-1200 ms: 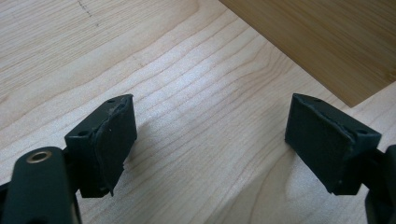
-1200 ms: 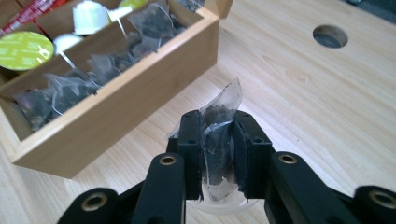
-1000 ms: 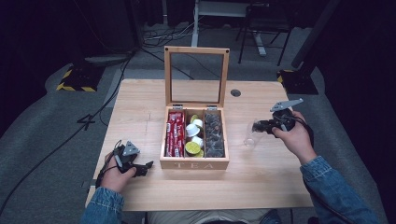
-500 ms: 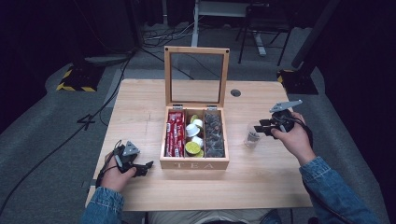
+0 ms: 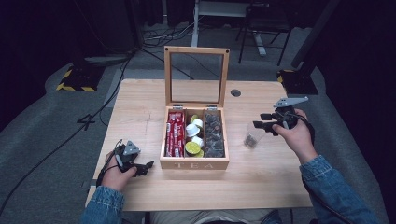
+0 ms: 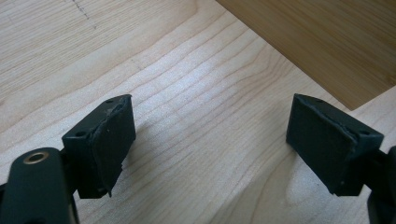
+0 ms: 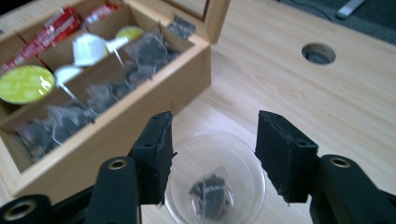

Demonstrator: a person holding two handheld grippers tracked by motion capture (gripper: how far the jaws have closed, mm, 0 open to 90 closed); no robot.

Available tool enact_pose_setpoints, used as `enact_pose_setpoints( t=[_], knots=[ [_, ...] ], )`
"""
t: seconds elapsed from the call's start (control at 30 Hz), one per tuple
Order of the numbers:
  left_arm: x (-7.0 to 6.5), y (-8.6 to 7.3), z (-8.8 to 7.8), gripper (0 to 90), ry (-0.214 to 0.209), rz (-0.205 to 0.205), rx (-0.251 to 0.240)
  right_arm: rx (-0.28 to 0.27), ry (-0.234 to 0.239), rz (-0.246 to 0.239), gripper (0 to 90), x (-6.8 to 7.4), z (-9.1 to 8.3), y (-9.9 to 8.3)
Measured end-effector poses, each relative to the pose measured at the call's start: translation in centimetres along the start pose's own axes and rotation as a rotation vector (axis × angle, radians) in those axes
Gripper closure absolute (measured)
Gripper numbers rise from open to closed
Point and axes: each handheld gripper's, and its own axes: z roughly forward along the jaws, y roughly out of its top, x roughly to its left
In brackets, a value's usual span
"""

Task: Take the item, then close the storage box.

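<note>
- The right gripper (image 5: 262,125) is hovering just above a clear plastic cup (image 5: 252,137) that is standing on the desk (image 5: 140,107) to the right of the wooden tea box (image 5: 194,163).
- In the right gripper view, the jaws of the right gripper (image 7: 212,154) are standing half spread after just opening, one on each side of the cup's (image 7: 215,179) rim, and the pads are not pressing on it.
- A dark tea bag (image 7: 211,189) is lying at the bottom of the cup, below the gap between the jaws.
- The tea box is sitting near the middle of the desk with its glass-paned lid (image 5: 196,77) standing upright at the back.
- The box is showing three compartments: red packets (image 5: 175,133) in the left one, white and green-topped capsules (image 5: 194,137) in the middle one, and dark tea bags (image 5: 214,135) in the right one.
- The left gripper (image 5: 140,168) is resting low over the desk at the box's front left corner, held in the person's left hand (image 5: 114,175).
- In the left gripper view, the left gripper (image 6: 210,140) is showing its jaws spread wide with bare desk wood between them and the box's wall (image 6: 327,42) ahead to the right.
- A round cable hole (image 5: 235,93) is sitting in the desk behind the cup.
</note>
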Motion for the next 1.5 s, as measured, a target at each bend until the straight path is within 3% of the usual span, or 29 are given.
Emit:
enact_pose_setpoints(
  t=[0.17,0.3,0.8,1.5],
  knots=[
    [0.0,0.0,0.0,16.1,0.000,0.000,0.000,-0.101,0.013,0.006,41.1,0.0,-0.4,0.9],
    [0.0,0.0,0.0,16.1,0.000,0.000,0.000,-0.150,0.020,0.011,40.7,0.1,-0.6,1.7],
    [0.0,0.0,0.0,16.2,-0.001,-0.002,0.002,-0.194,0.027,-0.015,40.2,-0.6,-0.5,6.8],
    [0.0,0.0,0.0,16.3,0.002,0.003,-0.002,-0.239,0.039,-0.030,43.2,-2.8,3.6,14.6]
  ],
)
